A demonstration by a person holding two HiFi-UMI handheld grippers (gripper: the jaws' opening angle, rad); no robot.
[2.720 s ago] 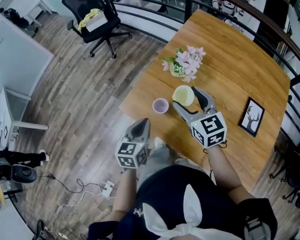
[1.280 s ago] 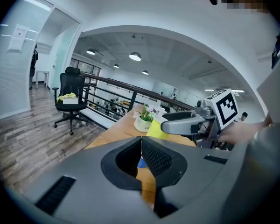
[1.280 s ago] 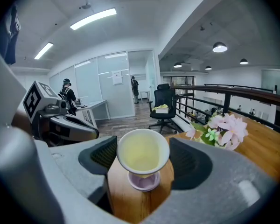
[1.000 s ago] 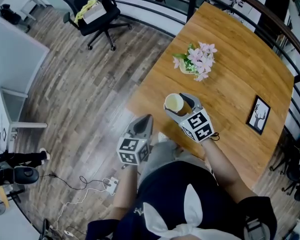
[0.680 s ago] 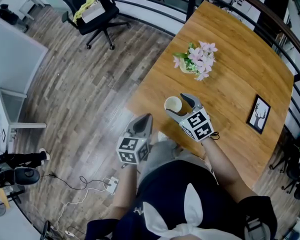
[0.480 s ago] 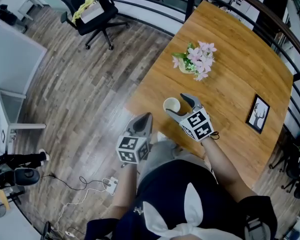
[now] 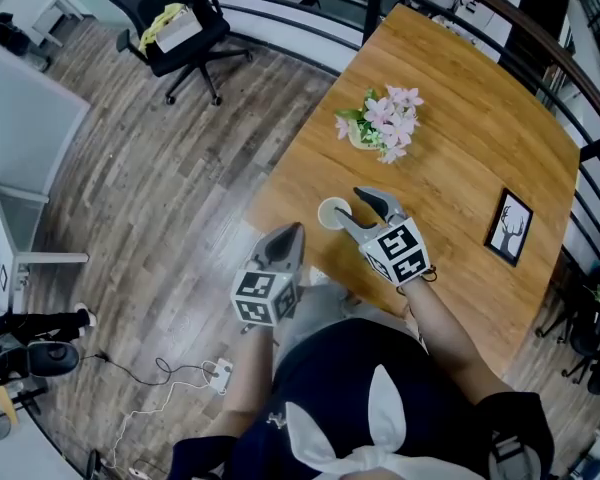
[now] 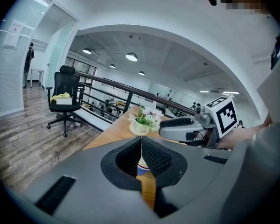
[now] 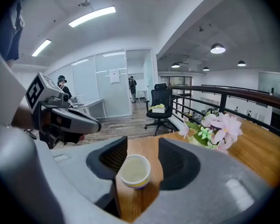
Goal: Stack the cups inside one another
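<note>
Currently right tongs point(image 7: 348, 201) closing round nested cups point(image 7: 332, 212) on counter point(image 7: 460, 118) near flower pot point(image 7: 378, 126), pads not pressing; left tongs point(image 7: 292, 228) together, farther from pot.

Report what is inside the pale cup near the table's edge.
The pale cup shows a bare inside: nothing lies in it. Under it the purple edge of a second cup peeks out, seemingly holding it; the rest of that cup is covered.

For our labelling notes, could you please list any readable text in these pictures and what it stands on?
Flower pot: small dark print, too blurred to read.
Notice on glass wall: too small to read.
Wall sheet: blurred, unreadable.
Marker cube: square patterns only, no words.
</note>
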